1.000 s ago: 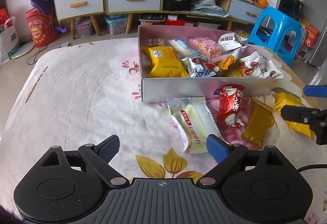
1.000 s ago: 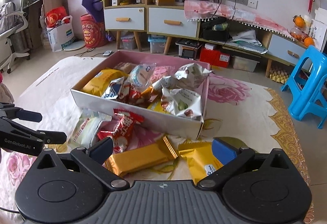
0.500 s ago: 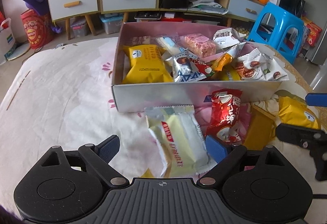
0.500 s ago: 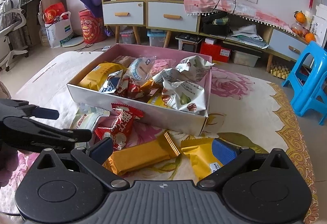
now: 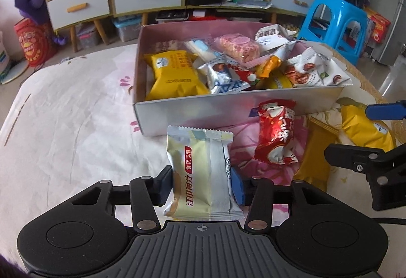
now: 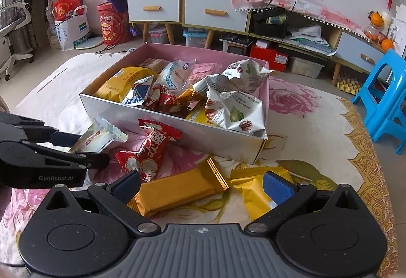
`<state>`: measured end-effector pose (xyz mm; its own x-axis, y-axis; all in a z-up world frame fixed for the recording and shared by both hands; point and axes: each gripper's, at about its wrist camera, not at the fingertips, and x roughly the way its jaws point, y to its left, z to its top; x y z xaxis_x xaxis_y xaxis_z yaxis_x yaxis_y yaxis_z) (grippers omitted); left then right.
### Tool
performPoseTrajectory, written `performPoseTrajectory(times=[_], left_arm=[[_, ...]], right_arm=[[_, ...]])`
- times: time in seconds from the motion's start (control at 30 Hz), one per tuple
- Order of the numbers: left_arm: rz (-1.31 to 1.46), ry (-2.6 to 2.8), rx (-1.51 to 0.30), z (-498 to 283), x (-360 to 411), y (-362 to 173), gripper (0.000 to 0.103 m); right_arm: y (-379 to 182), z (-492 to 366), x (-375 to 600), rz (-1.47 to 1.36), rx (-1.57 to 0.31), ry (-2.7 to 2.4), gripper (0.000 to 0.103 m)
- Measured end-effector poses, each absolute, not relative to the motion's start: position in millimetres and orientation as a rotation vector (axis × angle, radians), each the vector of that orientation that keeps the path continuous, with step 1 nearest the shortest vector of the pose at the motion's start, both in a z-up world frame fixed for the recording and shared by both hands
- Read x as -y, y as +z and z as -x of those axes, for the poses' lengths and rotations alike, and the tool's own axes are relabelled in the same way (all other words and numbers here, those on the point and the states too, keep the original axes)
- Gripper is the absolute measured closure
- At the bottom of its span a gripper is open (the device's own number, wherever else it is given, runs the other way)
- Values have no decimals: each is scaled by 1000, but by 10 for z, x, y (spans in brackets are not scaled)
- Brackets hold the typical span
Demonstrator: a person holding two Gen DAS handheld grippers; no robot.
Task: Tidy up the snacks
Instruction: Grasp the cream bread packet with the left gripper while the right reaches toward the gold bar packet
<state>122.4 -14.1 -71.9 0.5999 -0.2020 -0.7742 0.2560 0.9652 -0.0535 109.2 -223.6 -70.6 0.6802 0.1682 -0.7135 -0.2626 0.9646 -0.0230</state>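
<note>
A pink-lined cardboard box (image 5: 192, 110) holds several snack packets on the flowered cloth; it also shows in the right wrist view (image 6: 177, 125). My left gripper (image 5: 201, 185) is shut on a pale green-and-white snack packet (image 5: 200, 174), seen from the side in the right wrist view (image 6: 101, 137). A red candy packet (image 5: 276, 135) (image 6: 149, 151), a long gold bar (image 6: 177, 189) (image 5: 314, 158) and a yellow packet (image 6: 253, 189) (image 5: 362, 125) lie in front of the box. My right gripper (image 6: 201, 182) is open, above the gold bar and yellow packet.
A blue plastic stool (image 6: 385, 100) stands right of the table. Cabinets with drawers (image 6: 187, 9) line the back wall. The table's left part (image 5: 63, 125) carries only the cloth.
My left gripper moved forward over the pale packet and closed on it. My right gripper moved slightly closer to the gold bar and stayed open.
</note>
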Motion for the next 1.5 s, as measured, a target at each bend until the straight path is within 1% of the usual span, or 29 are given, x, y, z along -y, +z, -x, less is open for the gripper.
performPoseTrajectory(times=[0.47,0.67,0.7,0.87,1.27,1.4,1.5], left_arm=[[-42,-219,-917,-1196,-82,-699,58],[-41,-221,-924,-1192,-118,-697,56],[-41,-221,-925,-1190,-123,-696,56],[-43,-227,-929,-1168,-155,-697,55],[-68,-249,-892,-1058,-256,-723,53],[-70,-249,-891,-1055,-258,-727,53],[-78,-243,-890,-1058,-247,-726,53]], right_arm=[[-814,-1291,1994,30,-915,212,8],[-954,-1349,1844,56,-987,183,12],[-984,-1350,1823,73,-1000,175,11],[-979,-1289,1809,107,-989,198,15],[-987,-1113,2184,117,-972,255,16],[-977,-1071,2244,131,-966,275,22],[-967,-1069,2251,130,-966,278,23]])
